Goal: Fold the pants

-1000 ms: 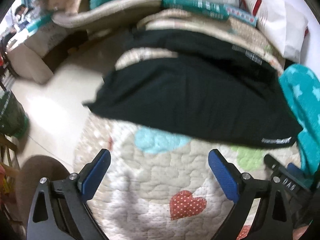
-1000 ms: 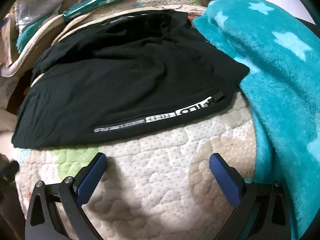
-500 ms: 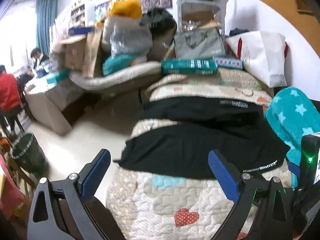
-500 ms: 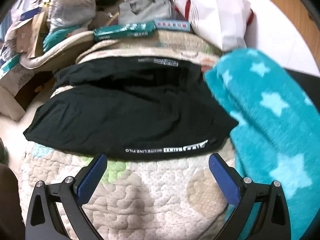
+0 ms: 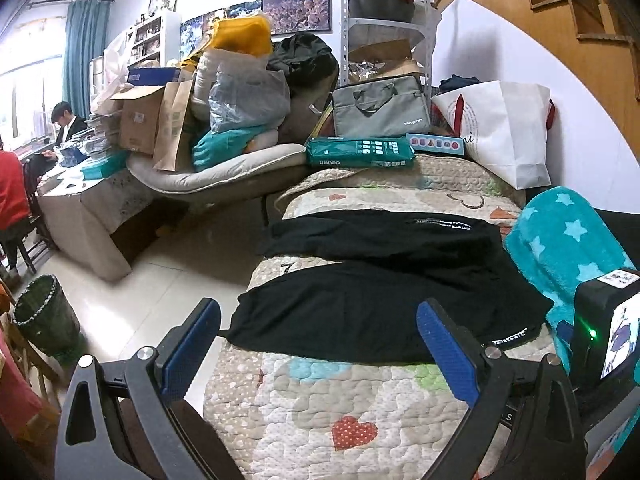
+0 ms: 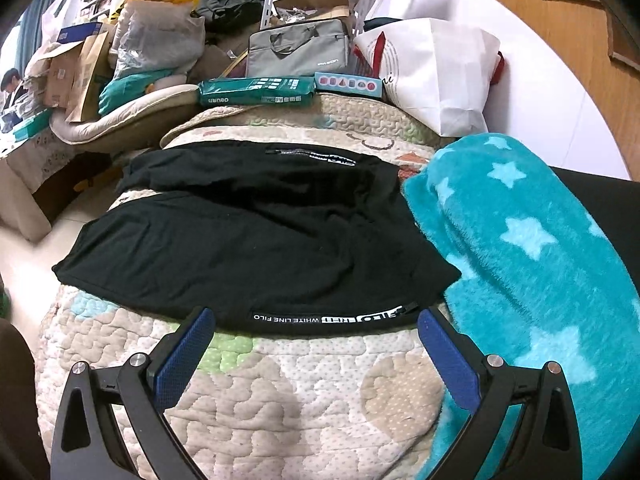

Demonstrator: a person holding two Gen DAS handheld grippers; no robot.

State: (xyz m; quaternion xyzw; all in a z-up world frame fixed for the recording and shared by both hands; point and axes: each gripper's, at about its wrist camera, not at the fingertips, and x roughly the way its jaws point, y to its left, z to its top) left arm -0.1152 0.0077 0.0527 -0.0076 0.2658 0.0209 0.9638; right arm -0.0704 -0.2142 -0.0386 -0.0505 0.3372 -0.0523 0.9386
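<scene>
Both the left gripper (image 5: 318, 344) and right gripper (image 6: 316, 354) hang with jaws spread wide, holding and touching nothing. The black pants (image 6: 256, 236) lie spread flat on the quilt (image 6: 280, 392), beside a teal blanket (image 6: 532, 260). A white bag (image 5: 508, 128) stands behind.

Sharp, evenly lit frames; window glare far left, fisheye bending and dark corners.

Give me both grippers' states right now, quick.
Left gripper: open, holding nothing, short of the black pants.
Right gripper: open, holding nothing, at the pants' near edge.
</scene>
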